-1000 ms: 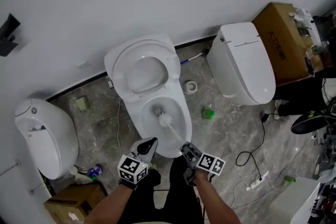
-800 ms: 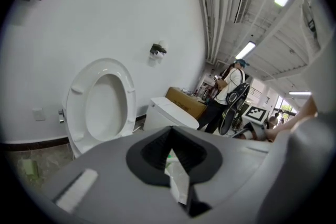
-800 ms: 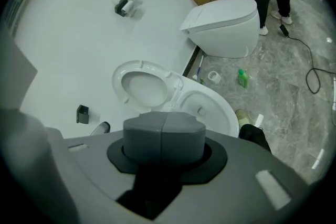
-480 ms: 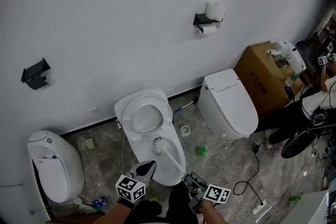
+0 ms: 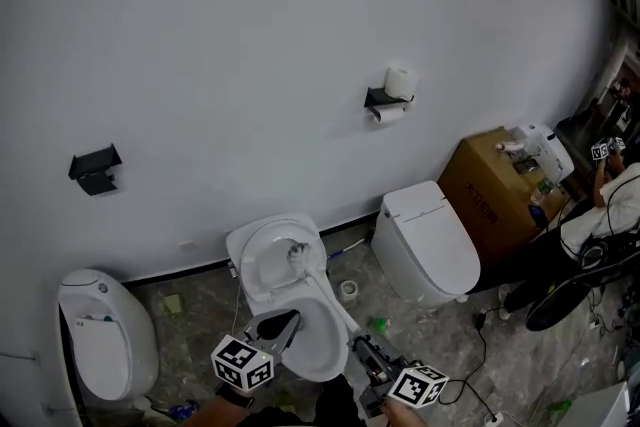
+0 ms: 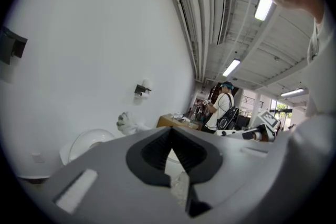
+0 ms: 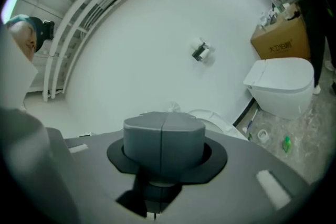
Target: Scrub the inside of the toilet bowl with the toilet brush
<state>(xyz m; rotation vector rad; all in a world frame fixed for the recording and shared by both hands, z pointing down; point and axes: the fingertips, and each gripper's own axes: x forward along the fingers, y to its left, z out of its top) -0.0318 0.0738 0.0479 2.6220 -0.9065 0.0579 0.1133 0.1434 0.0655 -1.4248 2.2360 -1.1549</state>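
Over the toilet bowl (image 5: 310, 360), the right gripper (image 5: 360, 348) is pinching the toilet brush (image 5: 298, 258), probably angling it to reach the back rim. The left gripper (image 5: 283, 322) is idling beside it, spread and empty.

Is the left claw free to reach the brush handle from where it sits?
Likely yes: the left claw is open and empty, and the handle runs just to its right with nothing between them.

The toilet brush (image 5: 298, 259) handle is lost inside the right gripper (image 5: 360, 345); in the right gripper view its closed jaws hide all but a bristle tuft. The left gripper (image 5: 283, 321) covers part of the toilet bowl (image 5: 325, 343). A person (image 5: 612, 205) is clipped by the right edge.
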